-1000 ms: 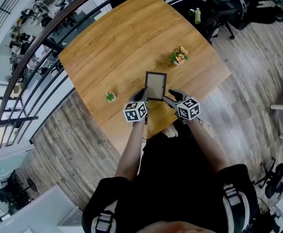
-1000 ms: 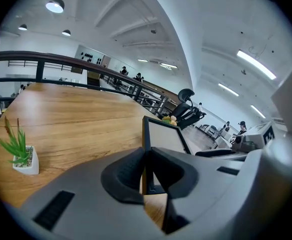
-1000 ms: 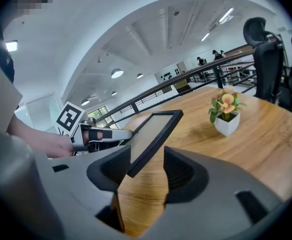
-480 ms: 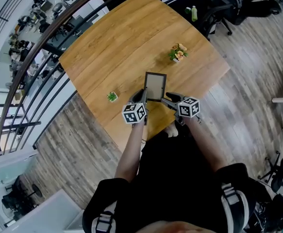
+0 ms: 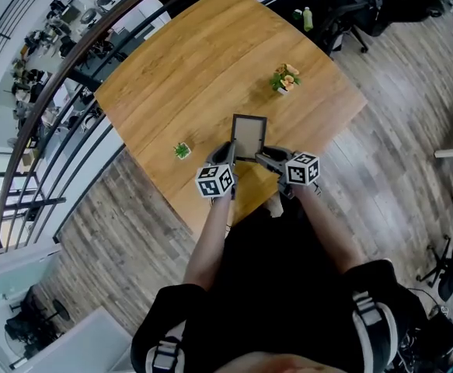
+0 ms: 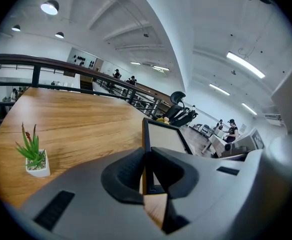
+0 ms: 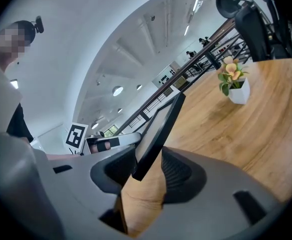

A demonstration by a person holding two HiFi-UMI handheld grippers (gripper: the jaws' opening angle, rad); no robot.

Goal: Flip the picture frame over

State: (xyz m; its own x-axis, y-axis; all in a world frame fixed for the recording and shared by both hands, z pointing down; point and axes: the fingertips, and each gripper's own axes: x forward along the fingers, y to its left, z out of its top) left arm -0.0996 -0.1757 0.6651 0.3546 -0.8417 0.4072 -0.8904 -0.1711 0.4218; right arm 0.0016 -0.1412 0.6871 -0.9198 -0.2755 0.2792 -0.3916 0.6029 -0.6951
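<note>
1. Two grippers are on the picture frame (image 5: 249, 137), which sits on the wooden table (image 5: 187, 76) close to its near edge. It is between you and the potted flowers (image 5: 285, 78), with the small green plant (image 5: 182, 151) off to your left. No view shows whether its near end is clear of the wood.
2. Your left gripper (image 5: 228, 155) is clamped on the frame's left border, near the lower corner. Only a narrow strip of border sits between the pads, so the frame is likely to pivot or slip out there when you start the turn.
3. Your right gripper (image 5: 263, 157) has just been closing on the right border, with the frame slanting between its jaws. The pads look seated, but near a corner. If the bite is uneven, the frame may twist rather than rotate cleanly.
4. Rolling the two wrists at different rates would rack the frame. This could stress the glazing or pull one grip loose.
5. A frame released here could slide over the near table edge, so keep it above the wood.
6. Swinging the far end wide could strike the potted flowers.
</note>
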